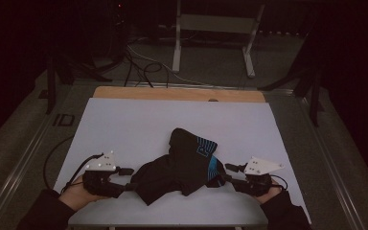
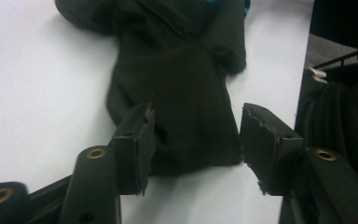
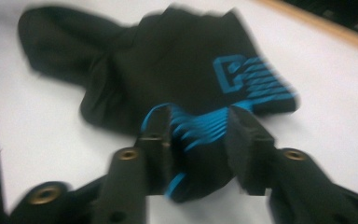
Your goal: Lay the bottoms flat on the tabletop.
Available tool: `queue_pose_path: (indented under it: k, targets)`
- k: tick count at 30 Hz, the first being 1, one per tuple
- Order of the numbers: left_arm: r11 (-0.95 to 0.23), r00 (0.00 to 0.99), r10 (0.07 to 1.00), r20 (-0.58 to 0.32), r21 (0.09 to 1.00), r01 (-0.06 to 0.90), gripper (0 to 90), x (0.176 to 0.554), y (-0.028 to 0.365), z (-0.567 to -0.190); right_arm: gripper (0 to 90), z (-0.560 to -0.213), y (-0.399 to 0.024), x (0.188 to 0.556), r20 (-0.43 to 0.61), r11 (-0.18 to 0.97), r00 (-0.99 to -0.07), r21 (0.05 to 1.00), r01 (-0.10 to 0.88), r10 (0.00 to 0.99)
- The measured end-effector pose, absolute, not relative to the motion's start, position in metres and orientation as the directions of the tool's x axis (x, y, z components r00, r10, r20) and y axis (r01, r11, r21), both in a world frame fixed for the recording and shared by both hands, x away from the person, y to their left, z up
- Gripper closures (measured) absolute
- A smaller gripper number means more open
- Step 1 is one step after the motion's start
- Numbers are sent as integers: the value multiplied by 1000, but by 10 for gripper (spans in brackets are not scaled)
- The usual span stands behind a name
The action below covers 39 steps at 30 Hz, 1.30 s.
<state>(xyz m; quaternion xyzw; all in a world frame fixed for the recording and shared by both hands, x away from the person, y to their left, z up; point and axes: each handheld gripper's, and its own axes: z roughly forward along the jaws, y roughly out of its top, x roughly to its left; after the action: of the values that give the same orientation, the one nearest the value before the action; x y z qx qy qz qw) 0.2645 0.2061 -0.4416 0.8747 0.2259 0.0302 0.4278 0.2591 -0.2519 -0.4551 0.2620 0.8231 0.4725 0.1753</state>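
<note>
1. Lying crumpled near the front edge of the white table top (image 1: 124, 124), between the two grippers, is a black garment (image 1: 182, 165) with blue stripes and a blue logo, perhaps a pair of socks or a small piece of sportswear; I cannot tell which.
2. It looks soft, light and limp, so it should fold and sag when lifted and is unlikely to break or slip much. The free ends at either side look like the best places to hold.
3. The left gripper (image 2: 196, 140) has its jaws spread, one on each side of the plain black end, not closed on it.
4. The right gripper (image 3: 198, 140) has its jaws around the striped end; the blur hides whether they pinch it.
5. No containers are on the table.
</note>
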Motion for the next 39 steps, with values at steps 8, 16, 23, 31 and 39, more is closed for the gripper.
queue_pose_path:
  k: [8, 16, 23, 31, 39]
  targets:
    - [-512, 872, 454, -184, 747, 424, 444, 319, 185, -459, 502, -463, -241, 290, -20, 405, -765, 857, 318, 643]
    - [-548, 858, 434, -275, 675, 494, 446, 351, 161, -492, 431, -496, -233, 310, 43, 418, -751, 809, 413, 659]
    - [-542, 846, 375, -379, 651, 532, 498, 362, 153, -511, 470, -513, -229, 316, 77, 446, -766, 774, 449, 638]
    - [-551, 853, 369, -370, 652, 521, 740, 362, 144, -513, 781, -514, -225, 311, 20, 509, -794, 757, 409, 608]
    - [-538, 866, 405, -292, 690, 484, 866, 354, 149, -498, 899, -503, -226, 310, -69, 522, -777, 778, 351, 625]
